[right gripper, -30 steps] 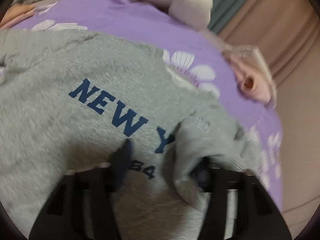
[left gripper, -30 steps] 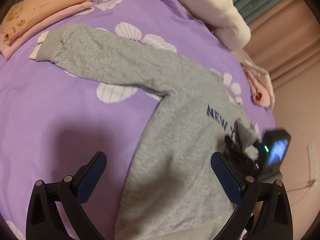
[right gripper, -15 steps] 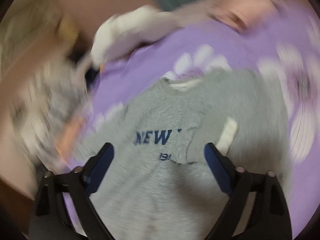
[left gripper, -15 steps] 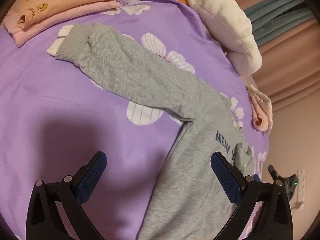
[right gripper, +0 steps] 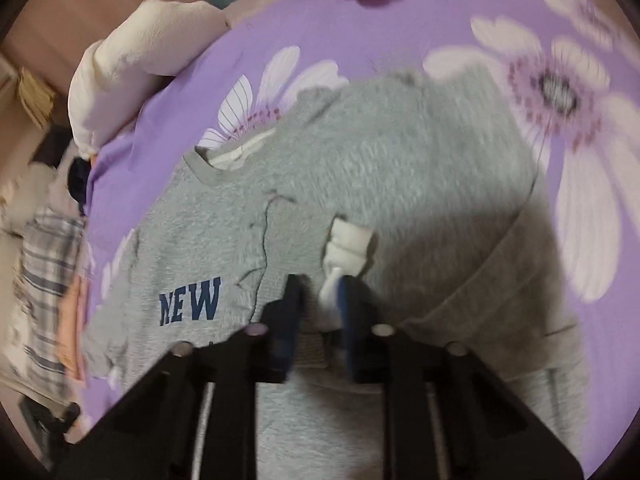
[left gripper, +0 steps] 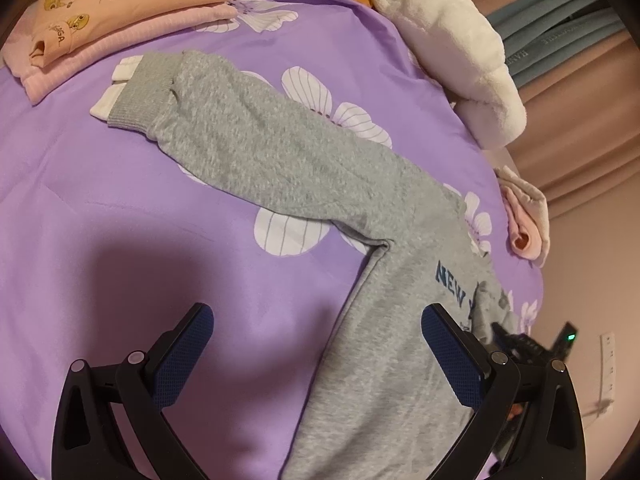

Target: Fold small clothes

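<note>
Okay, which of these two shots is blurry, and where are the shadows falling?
Left wrist view: sharp, though fisheye-bent at the edges; a dark shadow lies on the purple bedspread ahead of the open left gripper. Right wrist view: motion-smeared, worst toward the rim, with shadow over the grey sweatshirt beside the right gripper, shut on the sleeve cuff.

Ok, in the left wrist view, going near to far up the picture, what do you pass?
Left gripper → grey sweatshirt body → outstretched sleeve → its ribbed cuff → folded orange and pink clothes.
</note>
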### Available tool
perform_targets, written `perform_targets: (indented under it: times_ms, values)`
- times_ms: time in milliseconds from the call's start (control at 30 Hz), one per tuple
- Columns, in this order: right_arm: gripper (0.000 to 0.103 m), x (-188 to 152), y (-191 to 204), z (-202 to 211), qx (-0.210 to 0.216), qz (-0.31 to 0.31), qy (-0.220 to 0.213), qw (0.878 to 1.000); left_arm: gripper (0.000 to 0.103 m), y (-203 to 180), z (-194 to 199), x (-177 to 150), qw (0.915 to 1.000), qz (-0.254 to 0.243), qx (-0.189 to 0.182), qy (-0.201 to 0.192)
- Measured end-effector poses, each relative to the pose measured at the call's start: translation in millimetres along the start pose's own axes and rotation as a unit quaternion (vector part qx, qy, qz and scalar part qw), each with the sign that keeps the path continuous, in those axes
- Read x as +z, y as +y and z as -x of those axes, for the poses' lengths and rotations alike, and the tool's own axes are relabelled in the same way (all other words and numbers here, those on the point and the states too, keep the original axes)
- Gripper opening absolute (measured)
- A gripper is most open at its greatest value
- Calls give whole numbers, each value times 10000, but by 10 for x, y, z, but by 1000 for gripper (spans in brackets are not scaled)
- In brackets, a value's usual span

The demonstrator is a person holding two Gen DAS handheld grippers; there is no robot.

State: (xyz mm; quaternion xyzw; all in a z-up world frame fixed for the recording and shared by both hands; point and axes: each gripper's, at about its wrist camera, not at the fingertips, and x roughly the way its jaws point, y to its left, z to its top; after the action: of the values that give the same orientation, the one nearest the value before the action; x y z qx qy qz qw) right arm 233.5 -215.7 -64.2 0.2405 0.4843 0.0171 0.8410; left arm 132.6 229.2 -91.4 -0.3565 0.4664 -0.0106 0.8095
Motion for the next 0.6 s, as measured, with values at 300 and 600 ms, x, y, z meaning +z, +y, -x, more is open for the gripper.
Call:
perform_targets:
  times_ms: [300,600]
  values:
    - [16,-122,1274,28,8,2221,-380,9743,103,3,-10,6,10000,-2,88,-15]
    - [44,37,862,222,1228,1292,-497,9827,103,234,116,133,9996,213,-99,-178]
